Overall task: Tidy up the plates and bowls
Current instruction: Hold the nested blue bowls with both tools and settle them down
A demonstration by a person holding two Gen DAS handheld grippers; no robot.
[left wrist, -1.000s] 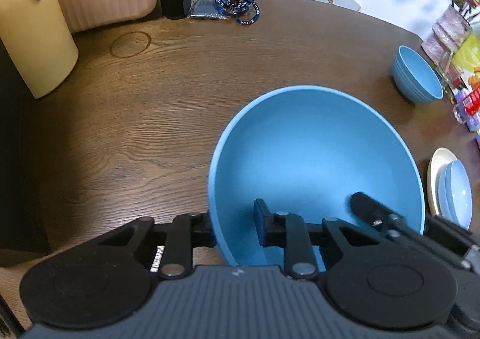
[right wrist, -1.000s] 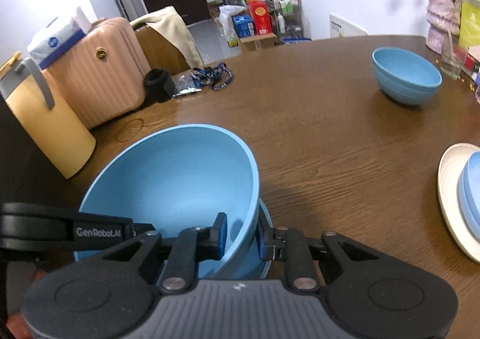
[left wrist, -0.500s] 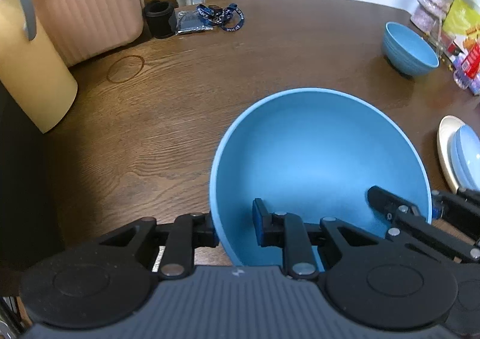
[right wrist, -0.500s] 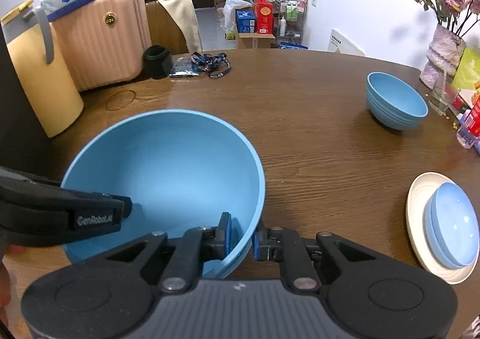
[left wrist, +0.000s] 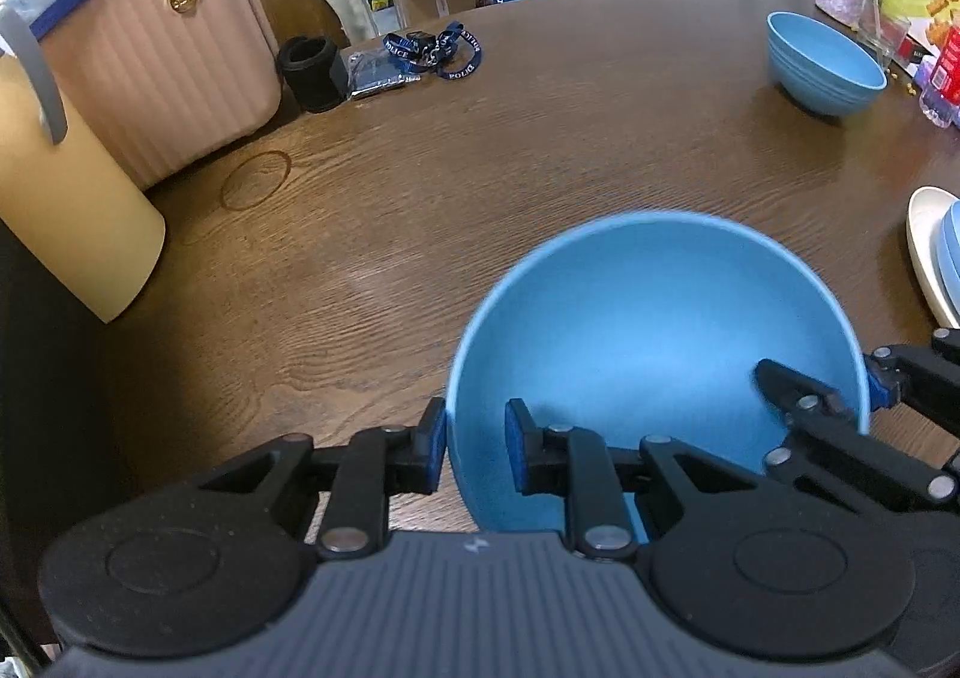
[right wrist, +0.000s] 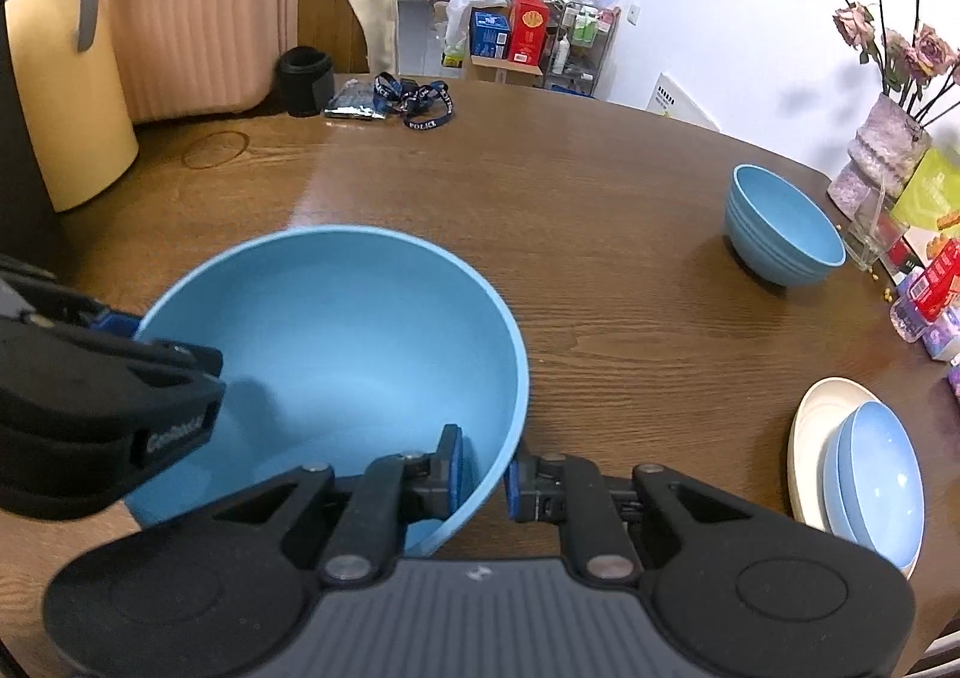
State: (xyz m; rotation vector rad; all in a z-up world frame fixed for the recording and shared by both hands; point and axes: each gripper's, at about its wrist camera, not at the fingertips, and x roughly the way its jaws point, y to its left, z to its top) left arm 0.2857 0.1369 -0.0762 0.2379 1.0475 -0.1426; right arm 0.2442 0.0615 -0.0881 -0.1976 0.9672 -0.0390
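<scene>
A large blue bowl (left wrist: 654,336) is held above the wooden table by both grippers. My left gripper (left wrist: 477,453) is shut on its left rim, one finger inside and one outside. My right gripper (right wrist: 483,468) is shut on the opposite rim of the same bowl (right wrist: 336,354). A smaller blue bowl (right wrist: 780,225) stands on the table at the far right; it also shows in the left wrist view (left wrist: 822,63). A cream plate (right wrist: 807,438) with a light blue dish (right wrist: 876,474) on it lies at the right edge.
A yellow container (right wrist: 66,102) and a pink suitcase (right wrist: 198,24) stand at the far left. A black cup (right wrist: 306,81), a foil packet and a blue lanyard (right wrist: 414,102) lie at the back. A vase of flowers (right wrist: 882,156), a glass and snack packs crowd the right edge.
Both grippers have lifted and pulled the large blue bowl back and up; more of the table and room shows. Both grips are unchanged.
</scene>
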